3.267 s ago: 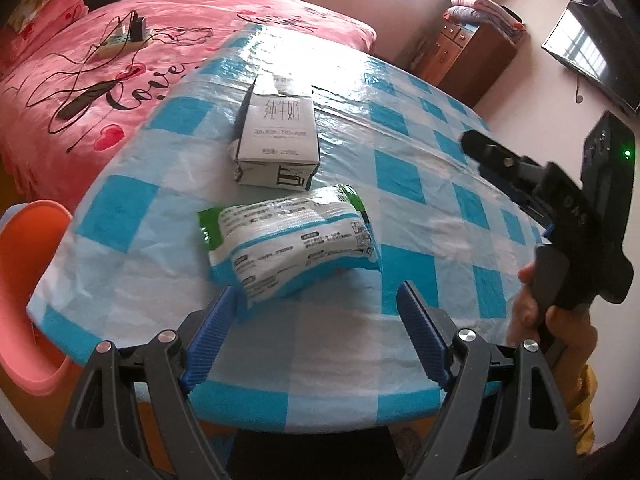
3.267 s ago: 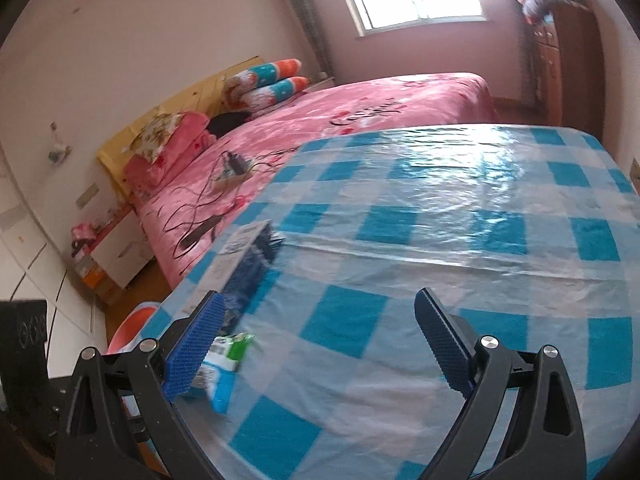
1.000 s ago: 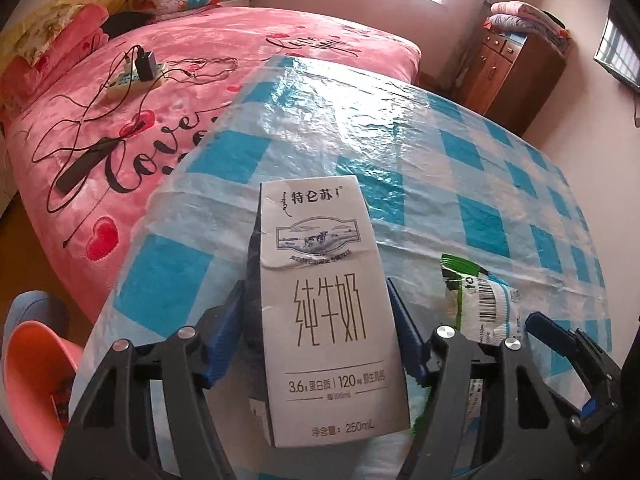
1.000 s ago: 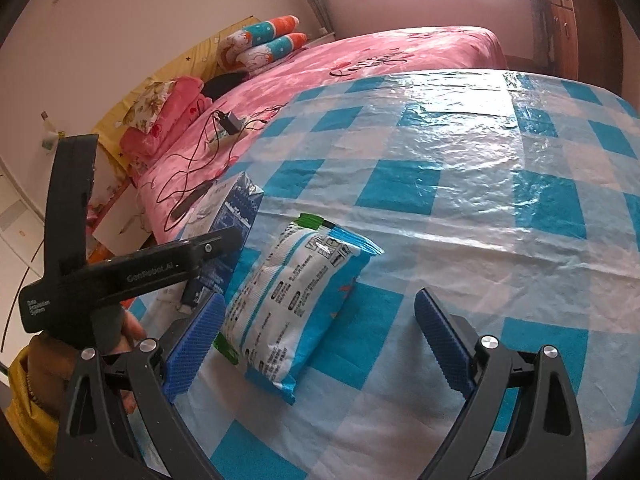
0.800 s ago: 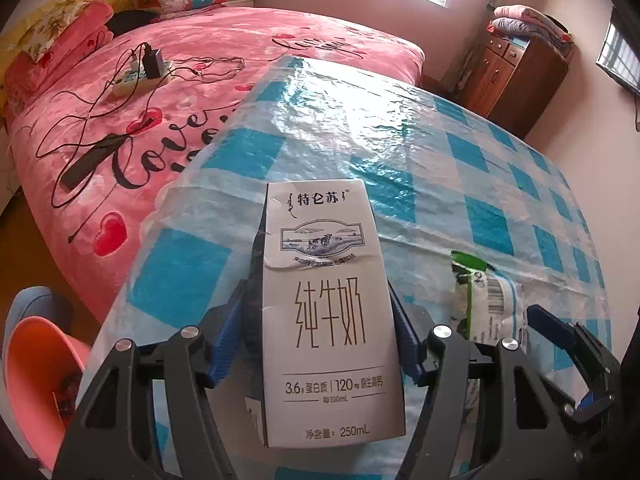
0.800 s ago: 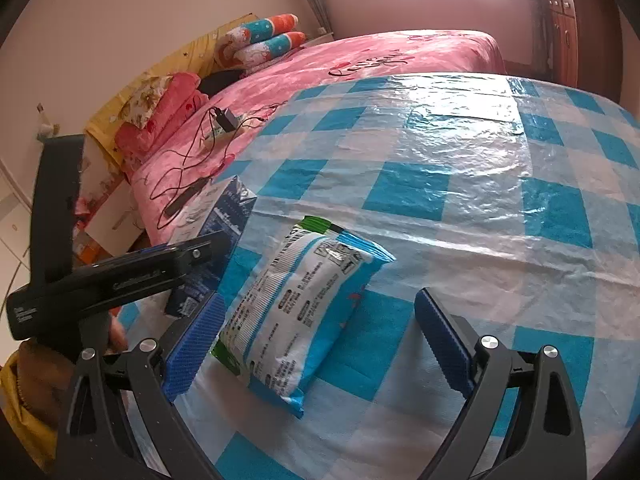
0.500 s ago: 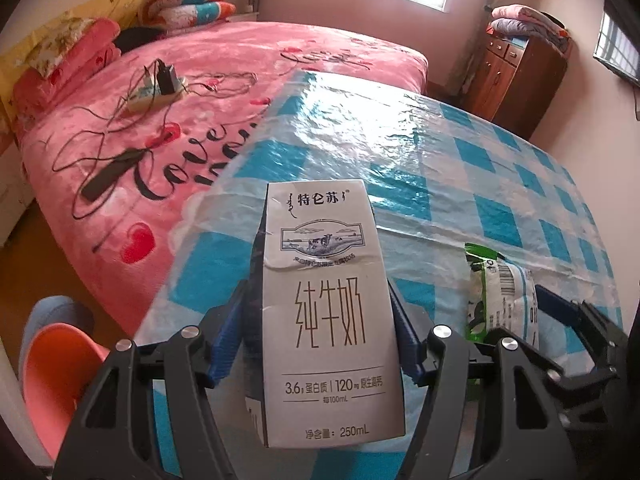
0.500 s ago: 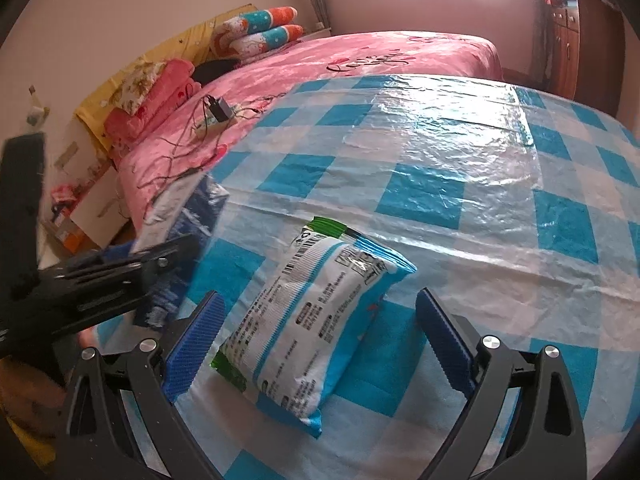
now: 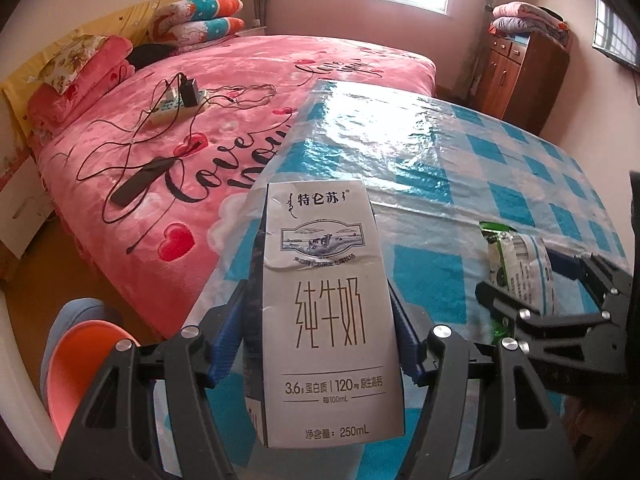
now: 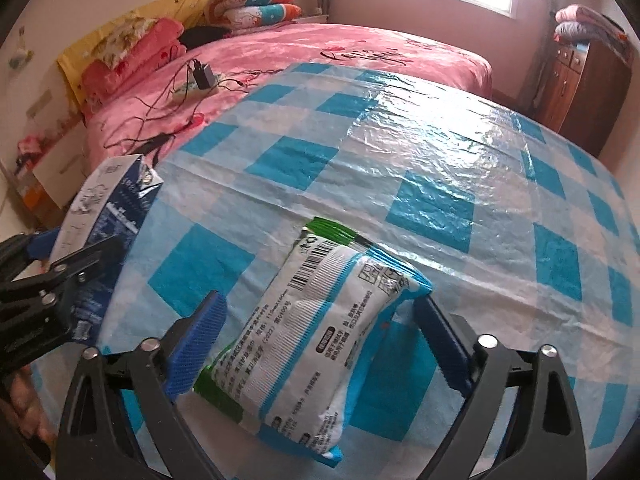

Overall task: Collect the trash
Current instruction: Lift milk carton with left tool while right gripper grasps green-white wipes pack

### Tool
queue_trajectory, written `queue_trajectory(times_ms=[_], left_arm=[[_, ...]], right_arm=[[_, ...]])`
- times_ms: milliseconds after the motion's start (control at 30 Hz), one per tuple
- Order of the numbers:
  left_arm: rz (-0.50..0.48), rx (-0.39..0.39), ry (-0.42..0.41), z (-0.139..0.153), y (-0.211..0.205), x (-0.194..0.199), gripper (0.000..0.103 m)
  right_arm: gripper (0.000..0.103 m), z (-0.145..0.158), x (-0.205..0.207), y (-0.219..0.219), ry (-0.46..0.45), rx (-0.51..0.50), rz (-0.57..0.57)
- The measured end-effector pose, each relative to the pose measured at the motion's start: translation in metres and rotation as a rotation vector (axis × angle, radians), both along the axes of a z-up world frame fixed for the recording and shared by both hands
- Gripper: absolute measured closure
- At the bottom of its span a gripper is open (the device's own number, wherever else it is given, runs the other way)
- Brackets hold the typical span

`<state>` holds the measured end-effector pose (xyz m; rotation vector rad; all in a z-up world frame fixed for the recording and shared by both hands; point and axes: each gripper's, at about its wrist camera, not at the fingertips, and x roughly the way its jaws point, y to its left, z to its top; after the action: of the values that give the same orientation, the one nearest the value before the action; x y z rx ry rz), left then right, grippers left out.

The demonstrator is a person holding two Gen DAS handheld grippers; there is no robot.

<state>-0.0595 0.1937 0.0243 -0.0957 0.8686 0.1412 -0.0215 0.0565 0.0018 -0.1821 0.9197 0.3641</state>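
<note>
Table [image 10: 440, 184]: checked cloth ahead of both grippers.
Milk carton [image 9: 328, 300]: now lifted off cloth, pinched in my left gripper [image 9: 320, 340]; first trash item secured.
Wipes pack [image 10: 320, 320]: on cloth, now between spread pads of my right gripper [image 10: 320, 344]; I judge closing next.

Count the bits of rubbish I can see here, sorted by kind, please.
Milk carton: 1
Plastic packet: 1
Total: 2
</note>
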Motion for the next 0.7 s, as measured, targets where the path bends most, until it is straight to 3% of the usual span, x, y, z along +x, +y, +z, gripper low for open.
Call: queue_trajectory(times_ms=[267,367,433,700], left_arm=[[-0.001,-0.003,-0.008,-0.001,0.004,-0.013,0.038],[-0.003,0.000,-0.011,0.000,0.003,-0.015,0.038],[-0.004,-0.001,-0.014,0.001,0.003,-0.019,0.038],[0.000,-0.007,-0.024,0.004,0.009,-0.035,0.038]], right_arm=[[0.030,-0.001,-0.001,0.004,-0.019,-0.018,0.009],[0.040,0.000,-0.003,0.005,-0.027,-0.015,0.024],[0.052,0.002,-0.004,0.006,-0.033,-0.012,0.028],[0.060,0.004,-0.008,0.001,-0.034,0.024,0.031]])
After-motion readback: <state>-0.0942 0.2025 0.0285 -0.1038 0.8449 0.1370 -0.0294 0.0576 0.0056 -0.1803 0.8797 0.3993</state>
